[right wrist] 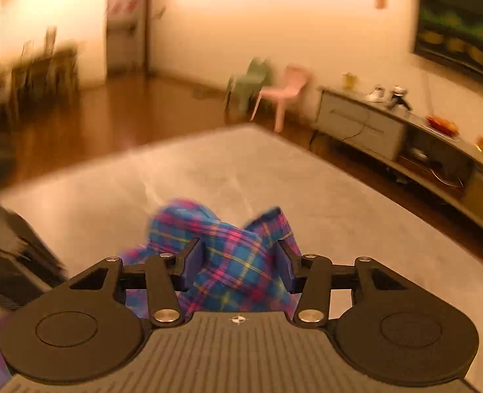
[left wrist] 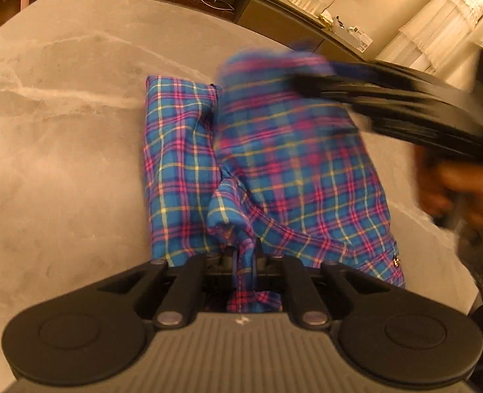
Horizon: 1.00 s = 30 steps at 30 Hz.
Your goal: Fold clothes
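Blue-and-pink plaid shirt (left wrist: 294, 170) lies lengthwise toward the counter's (left wrist: 61, 114) far edge; left gripper (left wrist: 244, 262) pinches its near end, right gripper (right wrist: 238, 262) jaws apart around a raised fold.

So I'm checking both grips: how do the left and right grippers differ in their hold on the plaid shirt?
The left gripper is shut tight on a thin fold of the plaid shirt; the right gripper stands wider, around a bulky bunch. Both have shirt cloth between their fingers.
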Tool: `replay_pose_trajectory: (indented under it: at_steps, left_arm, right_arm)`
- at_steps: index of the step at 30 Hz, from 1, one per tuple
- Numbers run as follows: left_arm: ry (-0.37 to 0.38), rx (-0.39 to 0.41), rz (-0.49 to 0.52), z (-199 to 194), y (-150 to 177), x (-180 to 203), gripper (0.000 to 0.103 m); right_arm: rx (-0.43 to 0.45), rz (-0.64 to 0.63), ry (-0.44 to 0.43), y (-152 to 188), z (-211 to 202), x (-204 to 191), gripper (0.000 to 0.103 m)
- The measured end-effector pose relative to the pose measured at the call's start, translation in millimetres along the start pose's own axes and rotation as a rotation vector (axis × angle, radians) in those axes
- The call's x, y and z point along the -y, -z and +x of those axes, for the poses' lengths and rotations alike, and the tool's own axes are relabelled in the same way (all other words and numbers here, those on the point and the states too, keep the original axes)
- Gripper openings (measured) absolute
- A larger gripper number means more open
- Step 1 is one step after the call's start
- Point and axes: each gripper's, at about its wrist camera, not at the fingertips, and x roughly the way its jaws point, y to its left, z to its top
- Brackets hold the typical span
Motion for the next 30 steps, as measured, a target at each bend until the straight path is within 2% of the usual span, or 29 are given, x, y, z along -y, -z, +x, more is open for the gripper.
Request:
replay_pose_trajectory:
  at_steps: [4, 8, 10, 13, 15, 17, 19, 22, 24, 25, 29, 30]
  left_arm:
    - [0.005, 0.01, -0.01, -3.8, -5.4, -10.6, 0.008]
    - [0.003, 0.049, 0.022, 6.6, -27.9, -10.7, 0.008]
    - [-0.022, 0.079, 0.064, 9.6, -48.4, 2.4, 0.016]
    - [-0.054, 0.131, 0.121, 9.9, -77.4, 21.5, 0.017]
    - [-0.046, 0.199, 0.142, -16.3, -82.4, 31.0, 0.018]
    - [-0.022, 0.232, 0.156, -38.5, -76.3, 35.1, 0.026]
    - [-0.044, 0.218, 0.171, -47.2, -59.7, 37.4, 0.028]
    - [-0.175, 0.175, 0.178, -38.7, -31.2, 33.0, 0.028]
    - [-0.231, 0.172, 0.144, -35.7, -17.9, 24.0, 0.029]
    - [-0.251, 0.174, 0.124, -35.9, -12.6, 19.2, 0.033]
    - [-0.288, 0.167, 0.036, -38.9, -9.6, 1.5, 0.05]
    - [-0.281, 0.167, 0.032, -40.2, -8.5, -1.5, 0.059]
  right_arm:
    - [-0.104, -0.013, 0.044, 13.2, 29.7, 22.7, 0.049]
    - [-0.208, -0.026, 0.088, 26.5, 59.5, 45.4, 0.048]
    - [-0.235, 0.001, 0.137, 42.4, 43.7, 60.2, 0.049]
    - [-0.272, 0.098, 0.221, 77.0, 1.0, 81.5, 0.05]
    - [-0.302, 0.156, 0.274, 95.4, -24.8, 91.8, 0.055]
    - [-0.305, 0.212, 0.326, 109.9, -51.1, 99.5, 0.055]
    - [-0.239, 0.245, 0.355, 112.2, -72.7, 97.3, 0.055]
    - [-0.134, 0.246, 0.334, 104.8, -83.0, 81.4, 0.055]
    - [-0.064, 0.247, 0.321, 99.8, -89.9, 70.8, 0.056]
    - [-0.067, 0.257, 0.321, 104.2, -87.4, 71.0, 0.056]
    - [-0.183, 0.327, 0.346, 140.9, -61.6, 87.2, 0.055]
    - [-0.213, 0.345, 0.352, 150.0, -55.1, 91.2, 0.06]
